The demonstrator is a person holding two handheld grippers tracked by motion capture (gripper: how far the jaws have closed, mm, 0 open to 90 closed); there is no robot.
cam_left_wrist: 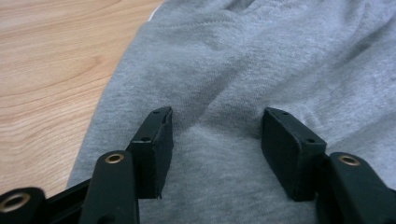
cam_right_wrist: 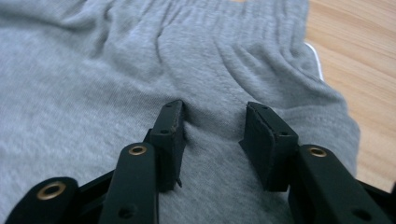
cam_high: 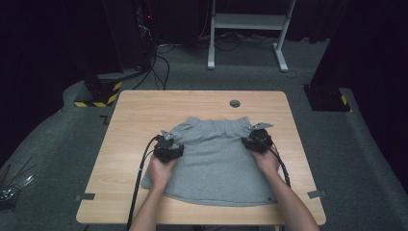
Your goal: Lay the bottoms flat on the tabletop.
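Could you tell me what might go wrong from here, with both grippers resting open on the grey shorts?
1. The left gripper and right gripper are open on flat fabric of the grey shorts; closing may pinch just the top layer, or slip off.
2. The waistband is already bunched, so uneven pulling could wrinkle it further.
3. The hem lies close to the near table edge; dragging could slide it off.

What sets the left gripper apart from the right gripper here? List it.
1. The left gripper sits over the left side of the grey shorts; the right gripper sits over their right side, near the waistband corner.
2. In their own views the left gripper's jaws gape wider than the right gripper's.

Shared: both are black, open, with grey cloth between the jaws, each held by one hand.
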